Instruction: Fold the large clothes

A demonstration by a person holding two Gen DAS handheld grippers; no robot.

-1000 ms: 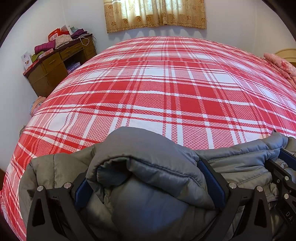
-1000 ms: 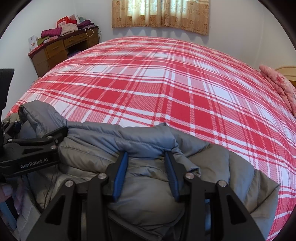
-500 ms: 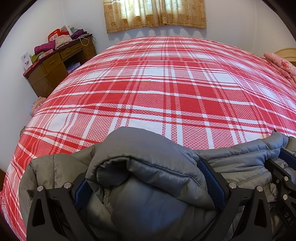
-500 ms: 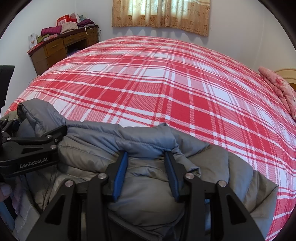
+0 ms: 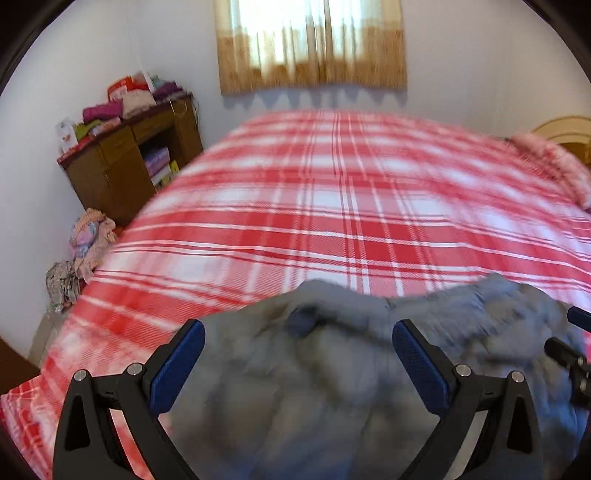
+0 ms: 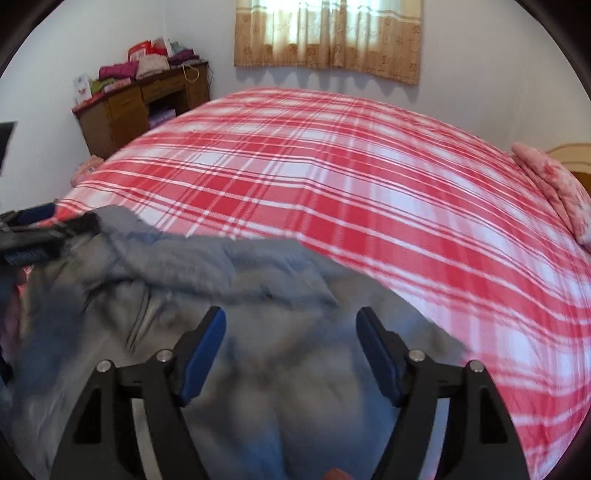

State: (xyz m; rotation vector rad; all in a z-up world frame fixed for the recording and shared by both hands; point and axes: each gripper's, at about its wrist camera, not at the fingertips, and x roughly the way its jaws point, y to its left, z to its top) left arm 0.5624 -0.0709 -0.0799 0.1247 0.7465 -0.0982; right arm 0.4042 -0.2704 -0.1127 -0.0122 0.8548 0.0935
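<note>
— Red-and-white plaid bedspread fills the room; what lies nearest the tongs?

— Below the right gripper, a grey padded jacket lies bunched on the near edge of the bed. Its jaws have just been opening and now stand spread, pads clear of the cloth.

— And the left gripper?

— Spread wide too, jacket beneath it, nothing pinched.

— Farther off?

— Beyond-left, a wooden desk piled with folded clothes; straight beyond, a curtained window; far right, a pink cloth.
</note>
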